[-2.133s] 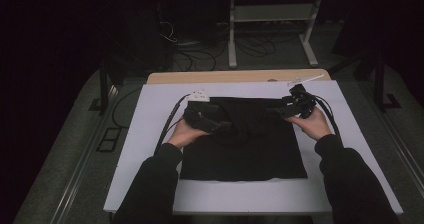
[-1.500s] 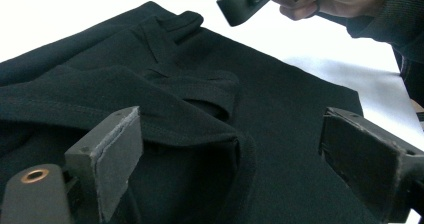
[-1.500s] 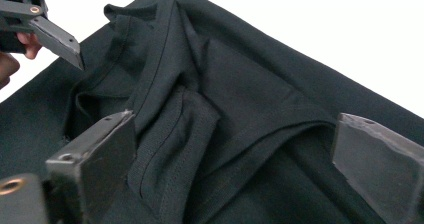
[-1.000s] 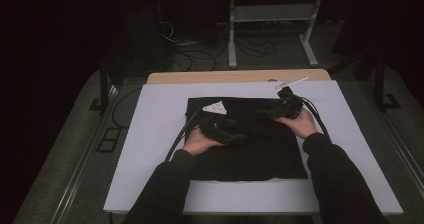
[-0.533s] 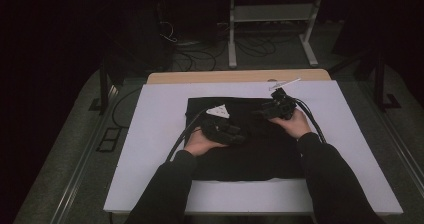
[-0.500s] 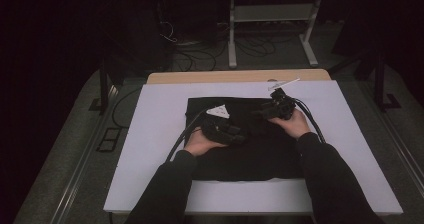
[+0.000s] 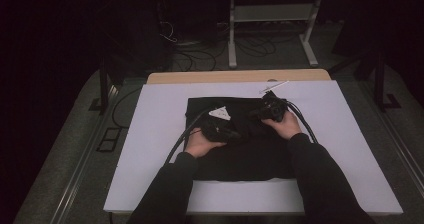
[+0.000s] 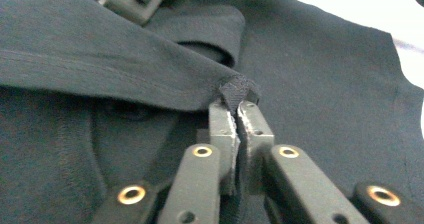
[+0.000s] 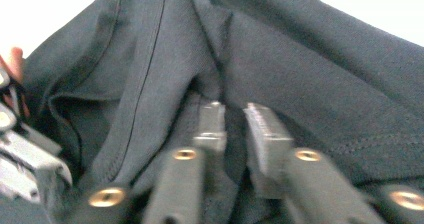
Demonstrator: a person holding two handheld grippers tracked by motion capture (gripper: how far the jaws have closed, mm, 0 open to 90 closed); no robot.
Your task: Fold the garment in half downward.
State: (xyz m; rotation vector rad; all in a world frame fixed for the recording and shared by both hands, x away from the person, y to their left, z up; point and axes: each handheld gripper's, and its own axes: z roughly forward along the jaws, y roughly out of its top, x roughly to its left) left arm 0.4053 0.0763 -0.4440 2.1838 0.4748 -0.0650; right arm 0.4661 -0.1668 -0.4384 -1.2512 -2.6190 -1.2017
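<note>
A black garment (image 7: 240,159) lies spread on the white table (image 7: 155,134), its far part folded toward the person. My left gripper (image 7: 220,130) rests on the cloth left of the middle. In the left gripper view my left gripper (image 8: 238,101) is shut on a small pinched fold of the garment (image 8: 325,84). My right gripper (image 7: 270,111) sits at the garment's far right. In the right gripper view my right gripper (image 9: 235,116) has its jaws a little apart, with a ridge of the dark garment (image 9: 310,59) running into the gap.
A thin white stick (image 7: 274,87) lies near the table's far edge, beside the wooden strip (image 7: 240,76). Cables (image 7: 182,139) trail from both grippers over the table. A white stand (image 7: 270,14) and floor cables are beyond the table.
Both hands have drawn the garment's far edge toward the person, folding it over. In the last half second they have barely moved.
</note>
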